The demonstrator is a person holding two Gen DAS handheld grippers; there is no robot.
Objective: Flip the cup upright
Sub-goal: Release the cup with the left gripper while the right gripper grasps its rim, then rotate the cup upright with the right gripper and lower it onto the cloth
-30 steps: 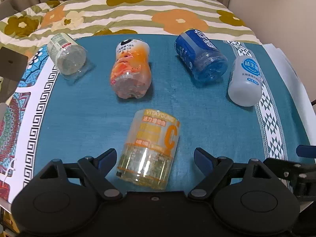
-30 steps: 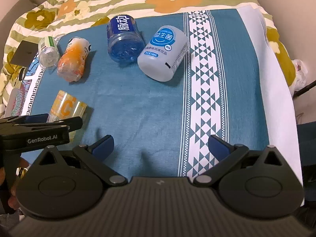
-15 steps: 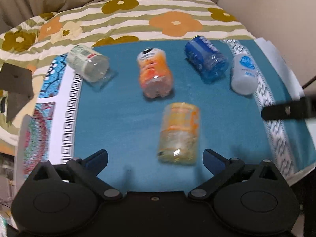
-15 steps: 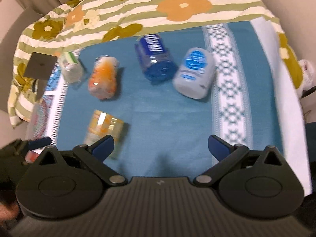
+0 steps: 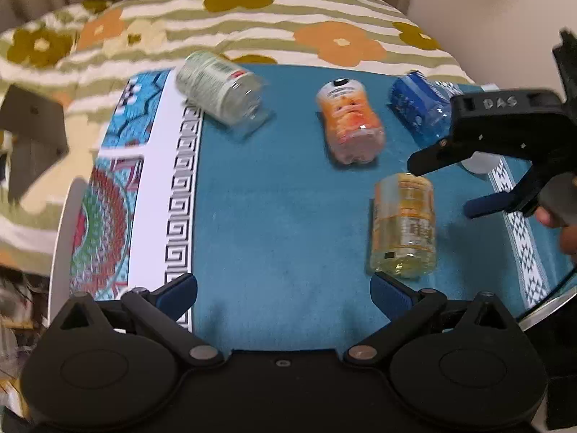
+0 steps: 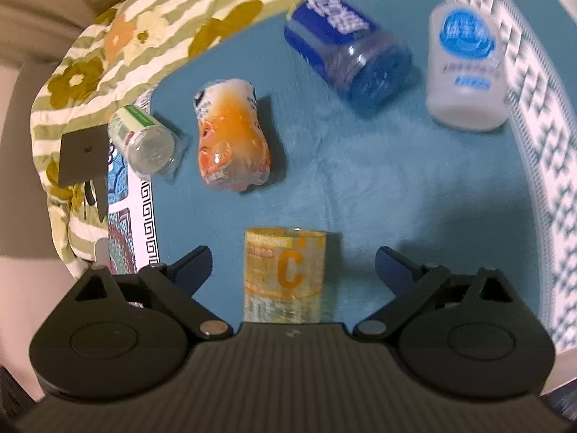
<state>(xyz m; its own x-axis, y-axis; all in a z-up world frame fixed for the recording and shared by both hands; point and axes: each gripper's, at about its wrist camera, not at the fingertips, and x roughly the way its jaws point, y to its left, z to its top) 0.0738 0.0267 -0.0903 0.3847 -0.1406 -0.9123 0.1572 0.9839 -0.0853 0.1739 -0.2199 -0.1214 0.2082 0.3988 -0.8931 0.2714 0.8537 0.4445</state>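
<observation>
A yellow see-through cup with an orange "C" (image 6: 285,277) lies on its side on the teal cloth, between my right gripper's (image 6: 293,266) open fingers. In the left wrist view the same cup (image 5: 403,226) lies at the right, just beyond my left gripper's right fingertip (image 5: 387,294). My left gripper (image 5: 283,291) is open and empty over bare cloth. The right gripper (image 5: 441,184) shows there from the side, open above the cup.
Other cups lie on their sides on the cloth (image 5: 274,216): an orange one (image 6: 230,144), a blue one (image 6: 348,56), a white one (image 6: 465,68), a clear green-labelled one (image 6: 146,139). A flowered quilt (image 5: 216,25) lies behind. A dark flat object (image 6: 83,153) sits at the left.
My left gripper has swung left, away from the yellow cup. My right gripper has moved left and down over that cup, which now lies between its fingers.
</observation>
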